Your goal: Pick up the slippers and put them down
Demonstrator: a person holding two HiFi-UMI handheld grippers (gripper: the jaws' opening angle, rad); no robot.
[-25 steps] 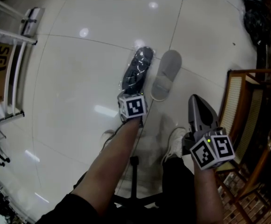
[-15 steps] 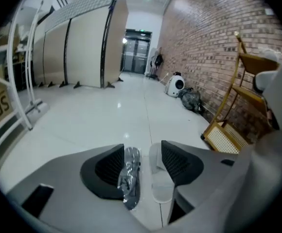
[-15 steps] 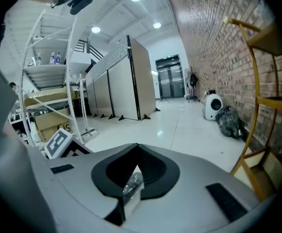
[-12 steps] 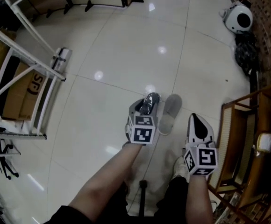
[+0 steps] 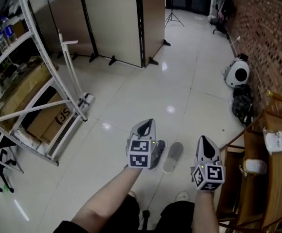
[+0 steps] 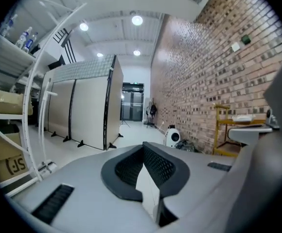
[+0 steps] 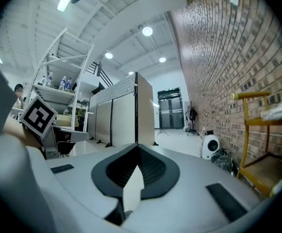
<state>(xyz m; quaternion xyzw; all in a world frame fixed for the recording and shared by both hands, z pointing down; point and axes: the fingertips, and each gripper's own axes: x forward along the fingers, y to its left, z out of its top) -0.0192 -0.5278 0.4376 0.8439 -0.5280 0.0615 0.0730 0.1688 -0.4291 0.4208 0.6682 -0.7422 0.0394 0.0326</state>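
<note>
On the pale floor (image 5: 131, 96), just ahead of the person's feet: grey slipper (image 5: 173, 155) and dark slipper (image 5: 160, 148), side by side, too close to tell whether touching. Long axes parallel, running away from the person, leaning slightly rightward at the far end. Neither held.

From the head view, both below and between the two tools. Dark one partly hidden behind the left tool (image 5: 145, 126); grey one in the gap, somewhat nearer the left than the right tool (image 5: 205, 142). Both tools high above, pointing roughly level into the room, not down at the slippers. Left jaws just closed, pads together, nothing between; right jaws likewise together and empty.

Put-down probably done. For another pick, a drop and a downward tilt needed, left likeliest.

Further out: white rack (image 5: 44, 96) with cardboard box (image 5: 53, 116) at left, folding panels (image 5: 116, 18) ahead, wooden shelf (image 5: 257, 178) close at right, round white device (image 5: 238, 73) and dark bag (image 5: 242, 106) by the brick wall (image 5: 262, 28). Nothing lying between tools and slippers.
</note>
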